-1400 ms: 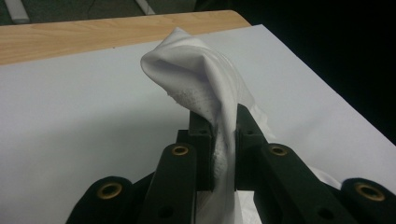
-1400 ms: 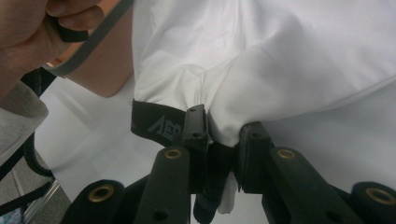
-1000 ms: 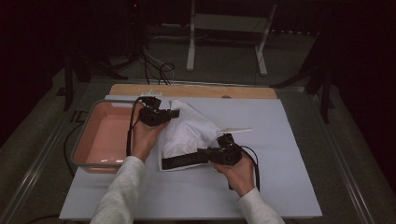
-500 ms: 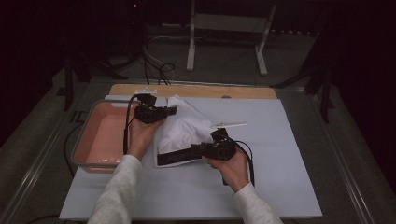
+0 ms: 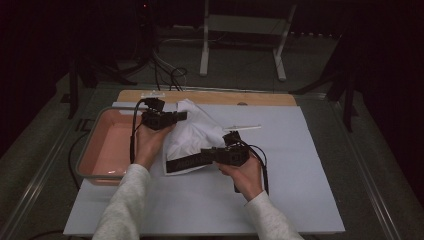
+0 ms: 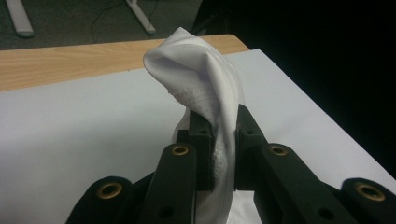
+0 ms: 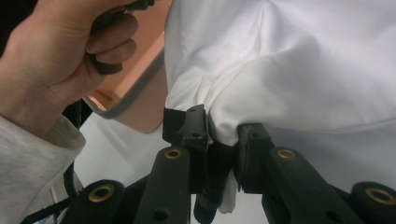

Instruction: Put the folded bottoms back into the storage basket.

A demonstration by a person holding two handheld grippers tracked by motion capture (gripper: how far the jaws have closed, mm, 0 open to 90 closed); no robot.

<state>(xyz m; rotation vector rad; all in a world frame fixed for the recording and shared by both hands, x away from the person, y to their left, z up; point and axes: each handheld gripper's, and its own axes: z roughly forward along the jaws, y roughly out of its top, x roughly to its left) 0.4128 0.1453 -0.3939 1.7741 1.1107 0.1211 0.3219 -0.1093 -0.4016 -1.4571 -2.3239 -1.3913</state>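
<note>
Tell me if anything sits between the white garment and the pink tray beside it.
Nothing visible does. The white garment hangs clamped in both tongs, left tongs and right tongs, right beside the pink tray. Only the left hand sits over the tray's near rim.

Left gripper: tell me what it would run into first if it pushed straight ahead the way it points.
Beyond the white cloth it already holds, the left gripper points across the bare white table cover toward the wooden edge. The way looks free, though depth is hard to judge.
</note>
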